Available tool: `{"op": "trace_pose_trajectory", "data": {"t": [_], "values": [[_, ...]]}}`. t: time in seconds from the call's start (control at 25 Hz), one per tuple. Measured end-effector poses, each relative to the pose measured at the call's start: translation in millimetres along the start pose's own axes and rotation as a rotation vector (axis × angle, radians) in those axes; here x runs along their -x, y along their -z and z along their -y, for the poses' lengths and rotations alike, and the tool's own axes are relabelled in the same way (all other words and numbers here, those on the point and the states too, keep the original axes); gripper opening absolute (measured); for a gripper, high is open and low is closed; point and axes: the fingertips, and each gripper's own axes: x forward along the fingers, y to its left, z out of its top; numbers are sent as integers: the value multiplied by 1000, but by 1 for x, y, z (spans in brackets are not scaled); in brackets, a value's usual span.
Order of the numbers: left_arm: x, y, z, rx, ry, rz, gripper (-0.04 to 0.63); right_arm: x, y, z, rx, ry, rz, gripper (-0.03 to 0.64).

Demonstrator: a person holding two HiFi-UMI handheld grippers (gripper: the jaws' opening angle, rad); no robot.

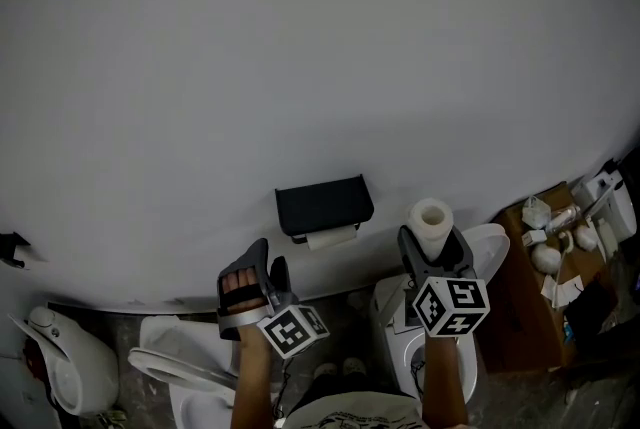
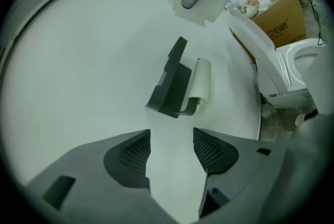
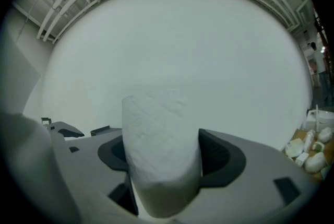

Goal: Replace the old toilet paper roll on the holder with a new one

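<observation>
Right hand-held gripper (image 1: 432,252) clamps the new roll (image 1: 431,217) upright; left hand-held gripper (image 2: 171,139) gapes empty, facing the holder (image 2: 172,84).

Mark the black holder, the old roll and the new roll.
black holder (image 1: 323,204), head view, middle of its cover.
old roll (image 1: 331,238), head view, paper below the cover.
new roll (image 3: 159,150), right gripper view, its side wall.

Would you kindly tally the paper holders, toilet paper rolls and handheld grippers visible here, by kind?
Black wall-mounted paper holder: 1
White toilet paper rolls: 2, a thin roll on the holder, a full roll in the right gripper
Grey two-jaw grippers: 2, with the left gripper empty
Total: 5
</observation>
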Motion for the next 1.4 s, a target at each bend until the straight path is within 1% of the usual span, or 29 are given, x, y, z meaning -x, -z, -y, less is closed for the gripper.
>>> {"op": "trace_pose_trajectory", "data": {"t": [0.28,0.52,0.68,0.92,1.08,1.2,1.4], "values": [[-5,-48,38,-51,86,96,253,11,0,22,-3,51,4,333],[-17,-79,59,-116,99,135,252,26,0,49,-9,110,5,333],[-29,-94,70,-147,105,140,235,36,2,66,-11,149,1,333],[-41,-105,61,-260,41,105,232,50,4,85,-20,187,-3,333],[-48,-106,67,-258,59,96,229,56,4,95,-23,202,-3,333],[-51,-107,65,-273,30,90,204,58,5,103,-23,214,-3,333],[-56,-111,68,-265,44,86,199,62,4,113,-28,232,-1,333]]}}
